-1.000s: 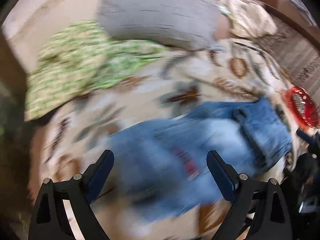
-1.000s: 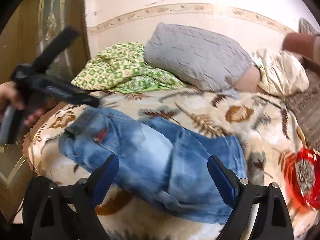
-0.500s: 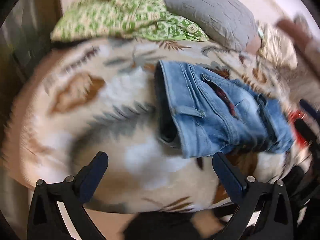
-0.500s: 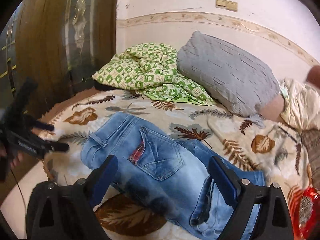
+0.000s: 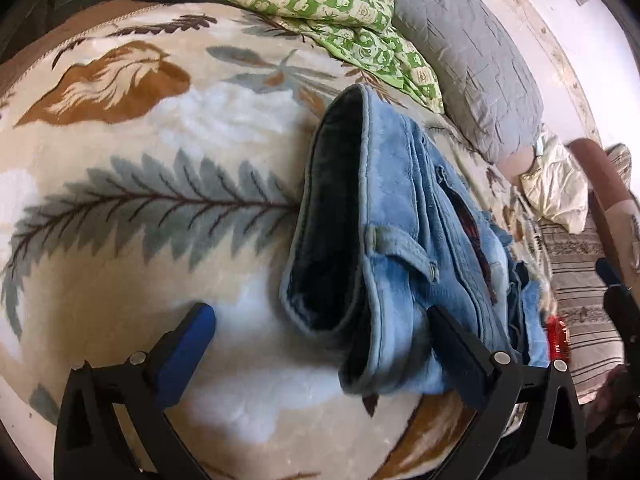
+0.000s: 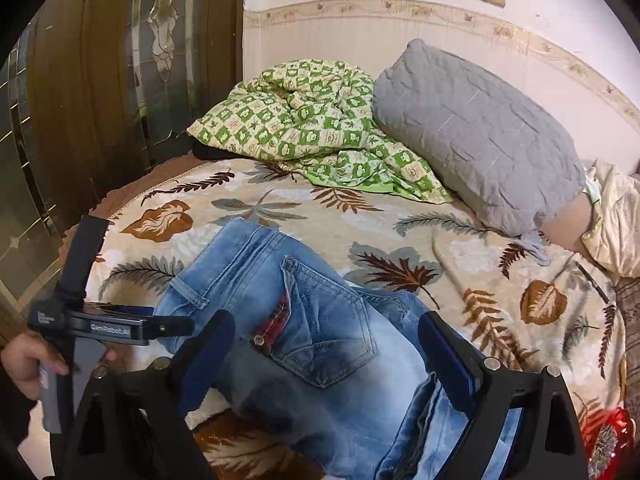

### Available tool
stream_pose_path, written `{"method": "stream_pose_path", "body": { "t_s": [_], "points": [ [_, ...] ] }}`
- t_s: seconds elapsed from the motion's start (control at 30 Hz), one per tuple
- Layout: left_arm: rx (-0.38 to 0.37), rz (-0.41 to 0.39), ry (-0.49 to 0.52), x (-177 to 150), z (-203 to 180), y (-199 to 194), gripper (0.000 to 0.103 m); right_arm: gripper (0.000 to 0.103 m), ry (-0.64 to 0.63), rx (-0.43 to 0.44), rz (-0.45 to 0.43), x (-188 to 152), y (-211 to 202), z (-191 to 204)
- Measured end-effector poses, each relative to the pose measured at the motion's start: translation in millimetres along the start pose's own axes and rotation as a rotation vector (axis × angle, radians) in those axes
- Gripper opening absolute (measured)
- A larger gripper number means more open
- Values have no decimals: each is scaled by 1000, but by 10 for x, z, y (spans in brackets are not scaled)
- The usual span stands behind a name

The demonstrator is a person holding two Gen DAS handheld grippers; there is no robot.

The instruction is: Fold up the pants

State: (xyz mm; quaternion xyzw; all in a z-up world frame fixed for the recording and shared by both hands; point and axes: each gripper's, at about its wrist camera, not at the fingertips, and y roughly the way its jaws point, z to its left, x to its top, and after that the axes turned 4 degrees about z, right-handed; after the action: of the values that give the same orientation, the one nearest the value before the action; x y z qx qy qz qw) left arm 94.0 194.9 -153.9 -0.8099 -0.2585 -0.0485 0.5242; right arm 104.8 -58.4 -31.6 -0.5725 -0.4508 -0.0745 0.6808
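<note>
Both sets of fingers wide, holding nothing. My left gripper [image 5: 320, 334] sits at the jeans [image 5: 400, 248] waistband, ready to pinch it; my right gripper [image 6: 326, 344] hovers over the back pocket. Beyond: bed [image 6: 400, 220], pillow [image 6: 476, 132].

Grey pillow [image 6: 476, 136], green checked quilt [image 6: 308, 120]

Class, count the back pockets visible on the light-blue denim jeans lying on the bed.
1: a stitched patch pocket on the light-blue denim jeans, between the right gripper's fingers. Others may be hidden by folds.
</note>
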Motion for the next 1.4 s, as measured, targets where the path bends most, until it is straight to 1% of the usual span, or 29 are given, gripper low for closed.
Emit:
{"method": "stream_pose_path", "body": {
  "t_s": [0.1,0.13,0.2,0.3,0.4,0.5,0.53,0.57,0.6,0.67,0.73,0.77,0.87,0.97,1.03,1.13,1.23,1.3,1.33,1.37,1.4],
  "points": [
    [33,2,101,48,-76,77,103,94,-10,3,6,10,27,42],
    [32,6,116,67,-67,74,103,94,-19,3,9,1,32,64],
    [11,21,108,169,-48,48,103,94,-41,5,16,-42,31,110],
    [6,26,95,359,-42,-17,103,94,-70,2,29,-149,28,163],
    [16,0,124,474,-138,-140,103,94,-88,-14,44,-294,25,154],
    [43,-23,170,582,-320,-248,103,94,-51,-38,61,-492,-30,-45],
    [45,-28,201,597,-398,-275,103,94,-30,-50,59,-566,-77,-143],
    [46,-18,257,612,-547,-281,103,94,2,-60,49,-683,-161,-297],
    [44,-6,296,618,-661,-258,103,94,19,-66,45,-741,-206,-381],
    [42,15,387,610,-968,-192,103,94,84,-101,48,-944,-324,-671],
    [41,40,491,567,-1342,-62,103,94,131,-108,57,-1072,-387,-872],
    [38,49,526,524,-1474,-23,103,94,155,-111,63,-1146,-413,-987],
    [5,113,646,385,-2019,245,103,94,212,-146,80,-1351,-482,-1279],
    [-18,172,731,243,-2440,491,103,94,229,-169,89,-1481,-511,-1457],
    [-39,229,758,139,-2684,672,103,94,229,-187,98,-1550,-510,-1548],
    [-57,304,741,71,-2930,965,103,94,212,-198,111,-1623,-478,-1672],
    [-36,392,690,47,-3056,1279,103,94,182,-174,110,-1630,-427,-1755],
    [2,401,684,24,-3088,1407,103,94,142,-176,142,-1629,-337,-1756],
    [18,399,689,17,-3092,1474,97,92,120,-166,159,-1634,-268,-1757],
    [24,404,692,14,-3082,1521,87,78,112,-152,175,-1659,-196,-1749],
    [26,426,694,9,-3066,1579,51,53,121,-119,223,-1694,-85,-1751]
  ]
}}
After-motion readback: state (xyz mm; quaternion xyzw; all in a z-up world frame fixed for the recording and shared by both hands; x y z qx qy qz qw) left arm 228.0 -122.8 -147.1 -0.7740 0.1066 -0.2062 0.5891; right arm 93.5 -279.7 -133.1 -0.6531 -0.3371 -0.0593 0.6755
